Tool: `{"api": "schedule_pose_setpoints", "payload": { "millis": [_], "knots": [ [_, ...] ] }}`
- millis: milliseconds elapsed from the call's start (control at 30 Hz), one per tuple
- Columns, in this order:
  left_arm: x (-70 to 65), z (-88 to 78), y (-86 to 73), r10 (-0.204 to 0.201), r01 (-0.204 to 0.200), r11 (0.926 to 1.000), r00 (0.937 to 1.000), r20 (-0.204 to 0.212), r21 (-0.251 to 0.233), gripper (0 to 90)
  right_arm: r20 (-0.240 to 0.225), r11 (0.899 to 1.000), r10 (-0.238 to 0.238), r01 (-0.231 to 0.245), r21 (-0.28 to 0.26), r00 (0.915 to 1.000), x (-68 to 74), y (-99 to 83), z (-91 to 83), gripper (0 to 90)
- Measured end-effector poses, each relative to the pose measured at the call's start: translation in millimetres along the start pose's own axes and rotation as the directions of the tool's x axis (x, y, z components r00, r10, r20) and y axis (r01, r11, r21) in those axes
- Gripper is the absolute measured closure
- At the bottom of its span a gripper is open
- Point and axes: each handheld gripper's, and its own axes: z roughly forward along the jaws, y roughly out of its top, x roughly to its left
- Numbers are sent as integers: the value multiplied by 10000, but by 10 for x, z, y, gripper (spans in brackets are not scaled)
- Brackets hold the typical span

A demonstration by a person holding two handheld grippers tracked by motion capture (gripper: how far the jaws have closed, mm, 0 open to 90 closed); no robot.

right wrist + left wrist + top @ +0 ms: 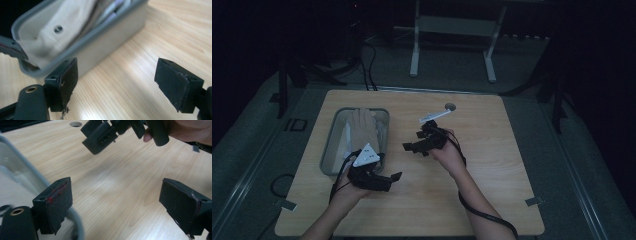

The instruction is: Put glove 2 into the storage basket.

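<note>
A grey bin (329, 145) stands on the left part of the wooden table (492, 165) and holds a folded beige cloth (363, 127). My left gripper (393, 178) hovers just off the bin's near right corner, jaws wide apart with nothing between them. In the left gripper view the open jaws (116, 188) frame bare wood, with the bin's rim (37, 173) at the left and the right gripper (100, 137) ahead. My right gripper (412, 142) is at mid-table, open and pointing left. Its own view (117, 67) looks at the bin's wall (112, 32) and the cloth (70, 17).
A round hole (450, 106) lies near the table's far edge. Tape tabs mark the near corners (534, 201). Behind the table stand white frame legs (414, 50), and cables (369, 70) run on the dark floor. Bare wood spreads to the right and toward the front.
</note>
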Motion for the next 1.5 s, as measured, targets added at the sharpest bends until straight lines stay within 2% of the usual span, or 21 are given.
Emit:
{"api": "schedule_pose_setpoints", "payload": {
  "millis": [100, 233, 333, 467, 600, 667, 800, 933, 1067, 1133, 1200, 1267, 1300, 1433, 1500],
  "knots": [
    [-35, 72, 10, 27, -28, 10000, 9999, 161, 55, 121, 95, 9999, 80, -81, 74, 9999, -71, -123, -39, 190],
    [-73, 144, 12, 176, -178, 9998, 9997, 191, 111, 126, 212, 9997, -132, 128, 211, 9997, -110, -224, -72, 192],
    [-124, 236, -4, 239, -245, 9996, 9988, 428, 144, 126, 181, 9997, -96, 92, 209, 9998, -157, -331, -120, 192],
    [-163, 329, -41, 264, -279, 9994, 9977, 629, 224, 126, 234, 9995, -83, 75, 320, 9997, -198, -439, -159, 186],
    [-221, 428, -108, 450, -482, 9976, 9970, 635, 499, 126, 335, 9995, -148, 138, 287, 9993, -237, -560, -208, 186],
    [-241, 476, -141, 393, -448, 9971, 9955, 860, 622, 126, 339, 9994, -170, 160, 307, 9993, -262, -644, -234, 186],
    [-303, 564, -185, 439, -527, 9952, 9935, 1051, 823, 125, 447, 9982, -457, 440, 396, 9980, -282, -802, -284, 181],
    [-356, 633, -211, 509, -616, 9948, 9904, 1282, 812, 125, 467, 9986, -455, 442, 277, 9979, -315, -942, -345, 175],
    [-403, 711, -251, 593, -744, 9919, 9879, 1434, 1029, 125, 521, 9983, -578, 573, 97, 9970, -355, -1074, -387, 171],
    [-425, 744, -275, 553, -729, 9911, 9864, 1546, 1111, 125, 509, 9986, -519, 514, 98, 9974, -376, -1133, -396, 171],
    [-445, 774, -303, 728, -910, 9892, 9855, 1531, 1153, 125, 574, 9989, -424, 411, 238, 9975, -399, -1204, -401, 171],
    [-464, 800, -327, 643, -859, 9884, 9838, 1675, 1251, 125, 603, 9994, -322, 316, 111, 9977, -420, -1266, -417, 170],
    [-475, 817, -339, 712, -956, 9859, 9825, 1721, 1376, 125, 602, 9995, -276, 268, 148, 9978, -429, -1287, -424, 165],
    [-510, 848, -374, 936, -1147, 9868, 9801, 1753, 1144, 125, 800, 9996, -272, 266, 88, 9964, -484, -1398, -470, 155],
    [-517, 860, -380, 982, -1180, 9874, 9794, 1765, 1053, 125, 980, 9991, -420, 422, 1, 9943, -509, -1448, -500, 140]
  ]
}}
